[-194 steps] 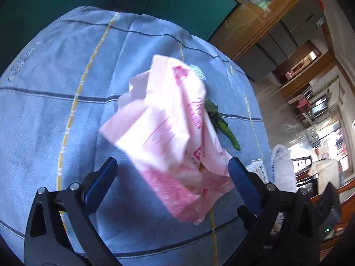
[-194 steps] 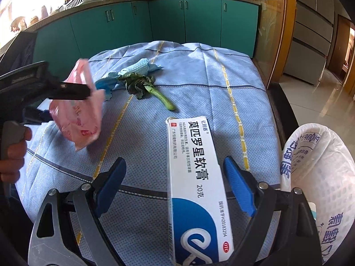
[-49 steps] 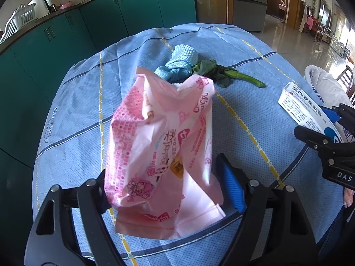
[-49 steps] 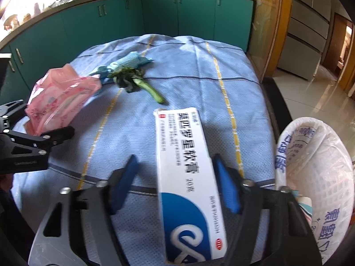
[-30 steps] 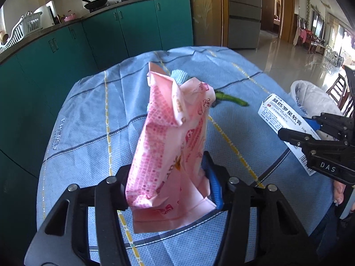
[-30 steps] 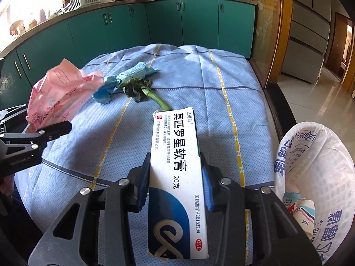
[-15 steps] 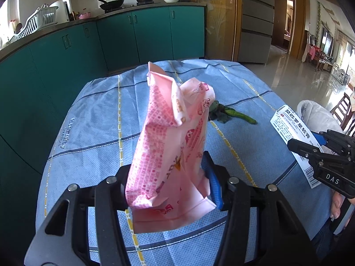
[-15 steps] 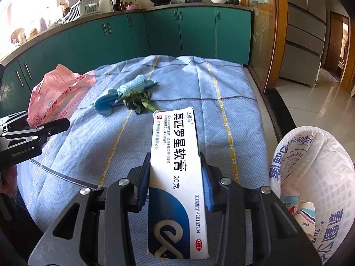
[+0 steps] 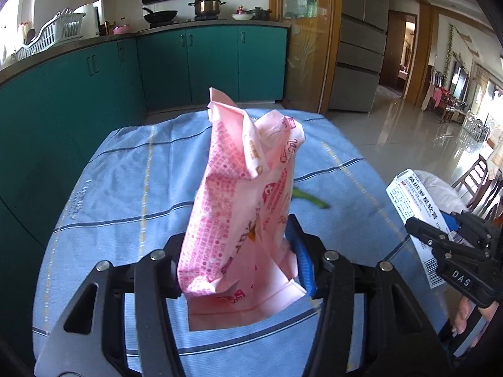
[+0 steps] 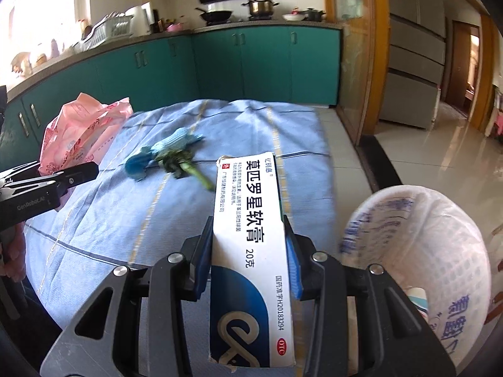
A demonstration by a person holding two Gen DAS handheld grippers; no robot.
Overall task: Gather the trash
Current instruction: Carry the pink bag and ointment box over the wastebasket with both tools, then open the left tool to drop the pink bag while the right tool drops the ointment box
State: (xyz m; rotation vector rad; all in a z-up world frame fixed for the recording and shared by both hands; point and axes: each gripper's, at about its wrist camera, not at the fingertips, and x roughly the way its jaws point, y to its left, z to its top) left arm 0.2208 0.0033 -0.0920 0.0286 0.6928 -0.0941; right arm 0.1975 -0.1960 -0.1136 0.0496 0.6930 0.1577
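Pink and crinkled, the plastic bag (image 9: pixel 242 207) stands pinched between the pads of the left gripper (image 9: pixel 239 270) at the centre of the left wrist view, held above the blue tablecloth (image 9: pixel 125 188). In the right wrist view the right gripper (image 10: pixel 248 260) is clamped on a white and blue medicine box (image 10: pixel 251 251) running from lower centre toward mid-frame. At that frame's lower right sits the white bin liner (image 10: pixel 440 251), its mouth open, some packaging inside. On the cloth, left of centre, lie a blue rag (image 10: pixel 157 157) and a green vegetable scrap (image 10: pixel 191 169), touching each other. Teal cabinets (image 10: pixel 220 69) fill the upper background.
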